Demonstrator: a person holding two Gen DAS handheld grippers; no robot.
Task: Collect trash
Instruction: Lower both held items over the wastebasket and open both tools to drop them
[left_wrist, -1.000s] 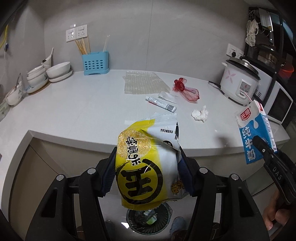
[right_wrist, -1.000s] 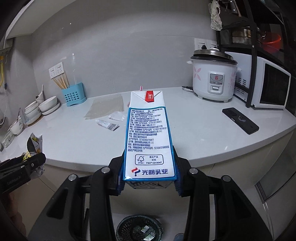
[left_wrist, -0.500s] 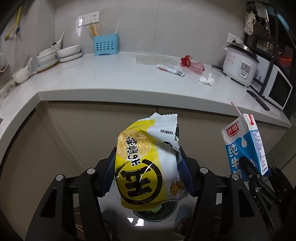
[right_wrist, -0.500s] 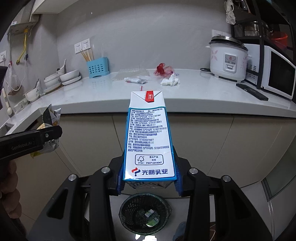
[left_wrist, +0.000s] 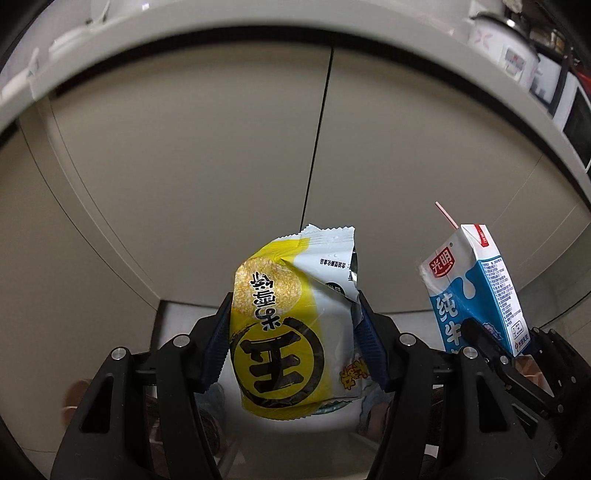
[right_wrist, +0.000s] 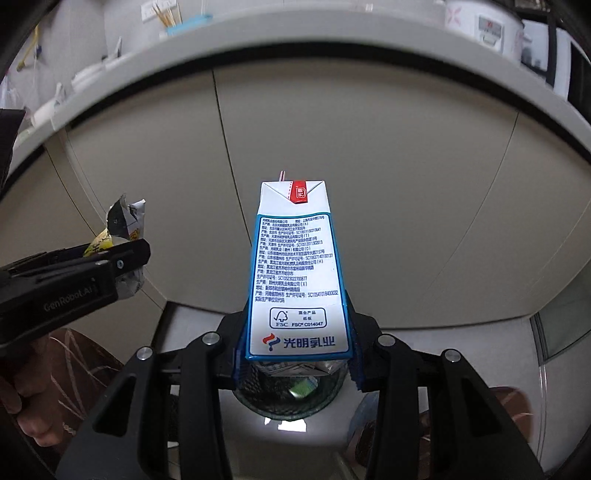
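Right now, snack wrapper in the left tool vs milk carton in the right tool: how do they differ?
The snack wrapper is a soft yellow and white bag, crumpled and torn open at the top; the milk carton is a rigid blue and white box that keeps its shape. A straw pokes from the milk carton; the snack wrapper has none. The snack wrapper's print reads upside down, the milk carton's upright. Shared: each is clamped near its lower end, by the left tool and the right tool.

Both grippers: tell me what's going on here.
A person is clearing trash with a handheld gripper in each hand. The left gripper is clamped on a yellow snack wrapper, and the right gripper is clamped on a blue-and-white milk carton with a straw in it. Both are held low in front of the cabinet doors, the carton right above a black mesh trash bin on the floor. Nothing is dropped yet.
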